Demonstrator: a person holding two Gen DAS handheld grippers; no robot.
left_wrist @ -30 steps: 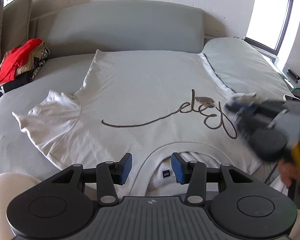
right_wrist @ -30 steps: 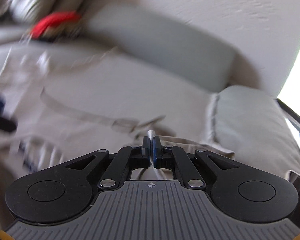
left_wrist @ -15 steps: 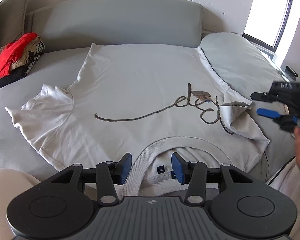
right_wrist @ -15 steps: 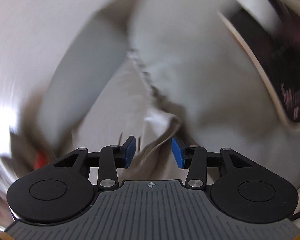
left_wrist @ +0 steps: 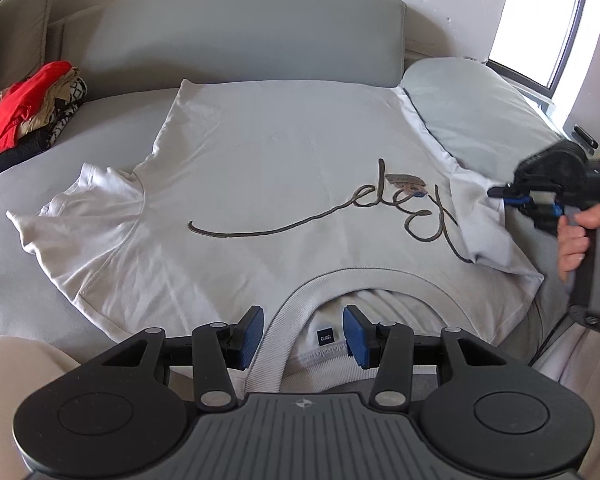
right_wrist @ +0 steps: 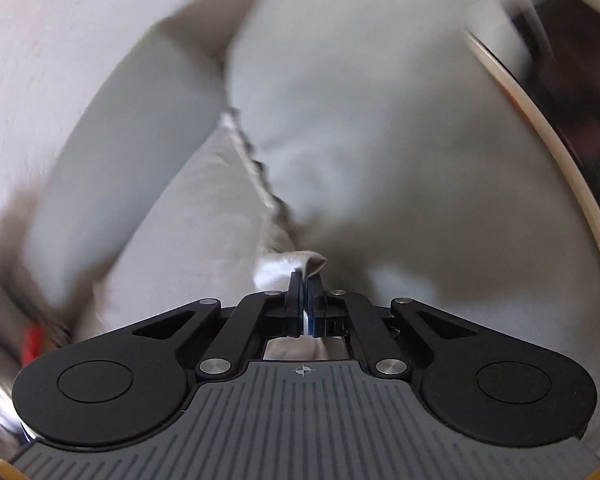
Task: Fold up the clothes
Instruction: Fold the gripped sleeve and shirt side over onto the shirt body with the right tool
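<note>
On the grey sofa [left_wrist: 100,140] our white t-shirt [left_wrist: 280,168] lies flat; our left hand-held gripper [left_wrist: 303,336] hovers spread at the collar, right hand-held gripper [right_wrist: 304,286] pinched on the sleeve [left_wrist: 484,232].

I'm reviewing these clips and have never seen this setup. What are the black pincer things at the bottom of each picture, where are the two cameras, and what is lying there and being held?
No robot here: a person holds a two-finger gripper in each hand, with a fisheye camera on each looking along its fingers. One view is from the left gripper, open above the collar of a white T-shirt spread flat on a grey sofa. The right gripper shows there too, at the shirt's sleeve. The other, blurred view is its own: closed on a fold of white fabric. A pile of clothes lies on the sofa's far left.
</note>
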